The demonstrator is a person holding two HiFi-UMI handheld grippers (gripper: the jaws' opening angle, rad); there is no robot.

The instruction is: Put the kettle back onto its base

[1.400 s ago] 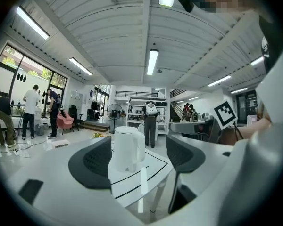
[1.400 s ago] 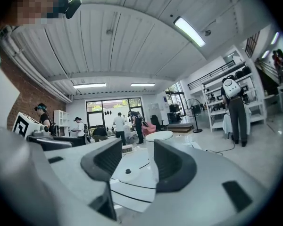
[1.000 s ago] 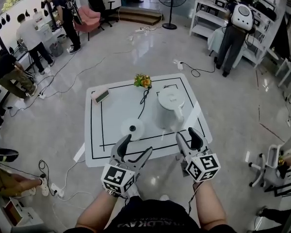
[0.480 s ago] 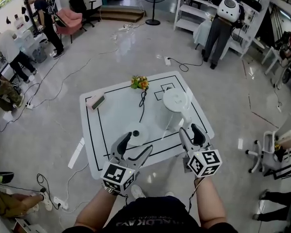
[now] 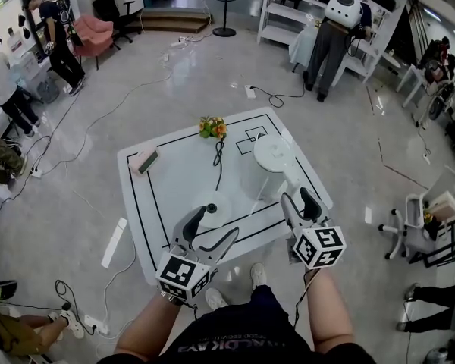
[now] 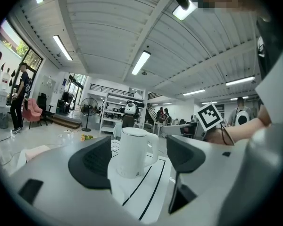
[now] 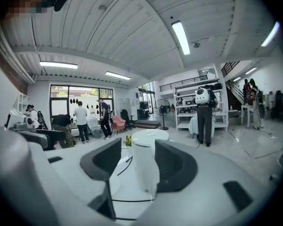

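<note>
— Where's the kettle (image 5: 271, 161)?

— It's upright on the white worktop (image 5: 174, 180), right of the middle, inside the black border line. Its handle (image 5: 292, 179) points back toward the person. It's off its base (image 5: 211, 203), the round white disc lying flat to its left and a bit nearer the person. The two are apart, with bare worktop between them.

— And the hands?

— Both forearms reach forward from the body, side by side, each with its marker cube facing up. The right claw (image 5: 296, 196) is at the near edge of the worktop, its tips just beside the handle. In the right gripper view the jaws stand wide, and the kettle (image 7: 146, 166) rises in the gap between them, close in. I can't tell whether they touch it, but they aren't closed on it.

— The left one?

— The left claw (image 5: 219, 221) is angled up and to the right, its tips over the near side of the base. It's spread wide too. Its own view shows the kettle (image 6: 132, 152) framed between the jaws, well beyond them, with nothing held.

— Anything else up there?

— A dark cord (image 5: 218, 158) runs from the base toward a bunch of flowers (image 5: 212, 127) at the far edge, and a small box (image 5: 144, 161) lies near the far left corner.
</note>
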